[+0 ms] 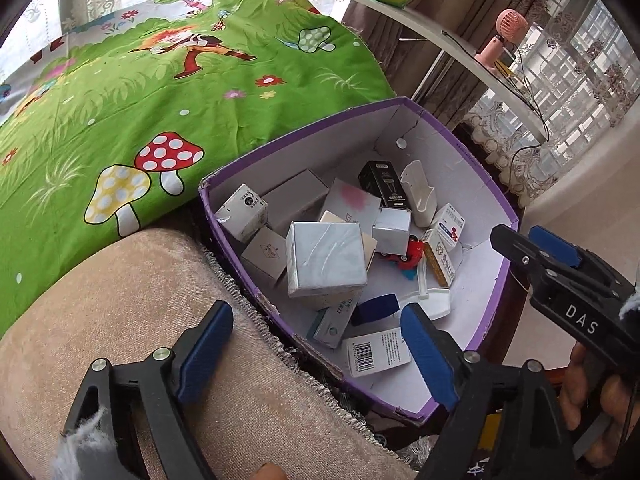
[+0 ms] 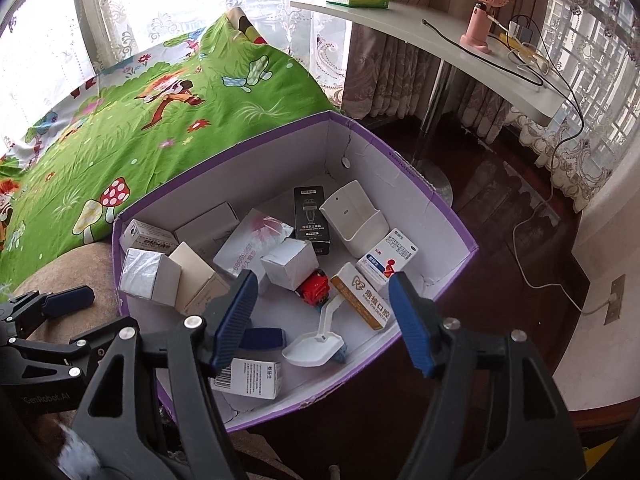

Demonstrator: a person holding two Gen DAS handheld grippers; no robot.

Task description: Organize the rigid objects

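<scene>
Left wrist view: left gripper (image 1: pixel 316 350), fingers apart, empty, over the purple box (image 1: pixel 456 144); loose cartons inside.

Right wrist view: right gripper (image 2: pixel 322 322), fingers apart, empty, above red toy car (image 2: pixel 314 291). Advice: descend straight, straddle one item, avoid neighbours.

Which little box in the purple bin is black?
The upright black box at the back, beside the white plastic holder; every other carton is white, grey or cream.

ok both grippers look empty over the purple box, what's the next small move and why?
Probably lower the right gripper toward the red toy car. Both it and the left gripper are open and hold nothing. The car lies on bare floor of the purple box, just ahead of the right fingers, unlike the packed cartons.
</scene>
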